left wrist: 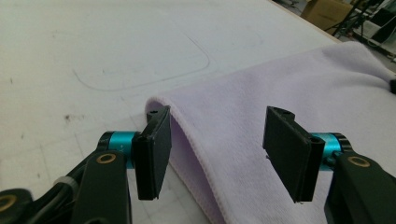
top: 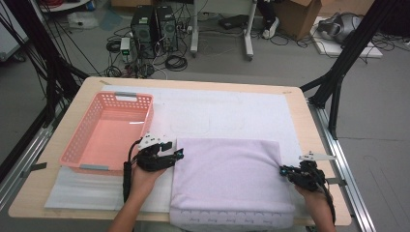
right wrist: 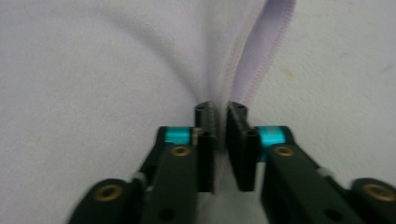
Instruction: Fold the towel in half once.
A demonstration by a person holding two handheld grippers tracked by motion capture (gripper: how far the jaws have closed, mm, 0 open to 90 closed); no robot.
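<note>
A lavender towel lies folded flat on the white mat, and its near end hangs over the table's front edge. My left gripper is at the towel's far left corner. In the left gripper view that gripper stands open, its jaws astride the towel's rounded folded edge without pinching it. My right gripper is at the towel's right edge. In the right gripper view it is shut on a raised ridge of the towel, with cloth drawn in between the pads.
A pink plastic basket stands empty at the left, just beyond my left gripper. The white mat covers the wooden table. Black frame posts rise at both sides, with cables and computers on the floor behind.
</note>
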